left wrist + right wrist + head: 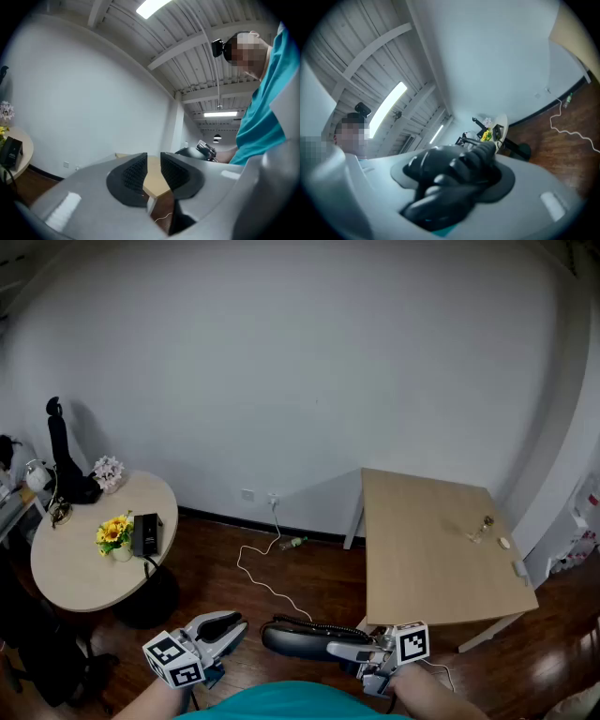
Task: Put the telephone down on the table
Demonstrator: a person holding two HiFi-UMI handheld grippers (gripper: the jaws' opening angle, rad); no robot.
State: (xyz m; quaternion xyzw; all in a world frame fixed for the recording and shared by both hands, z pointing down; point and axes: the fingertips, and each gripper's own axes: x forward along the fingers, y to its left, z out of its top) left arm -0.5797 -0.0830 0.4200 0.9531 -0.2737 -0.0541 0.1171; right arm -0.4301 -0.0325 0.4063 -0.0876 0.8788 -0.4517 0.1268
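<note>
As the right gripper (352,650) pinches the black telephone handset (291,640) mid-body, it looks rigid, smooth, prob. light; coiled cord (323,627) may tug. Left gripper (221,627) spread, empty.

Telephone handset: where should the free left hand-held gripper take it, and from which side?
The telephone handset lies level, one end in the right hand-held gripper, coiled cord along its far side; so probably grip the bare mid-shaft from the near side, jaws across it.
</note>
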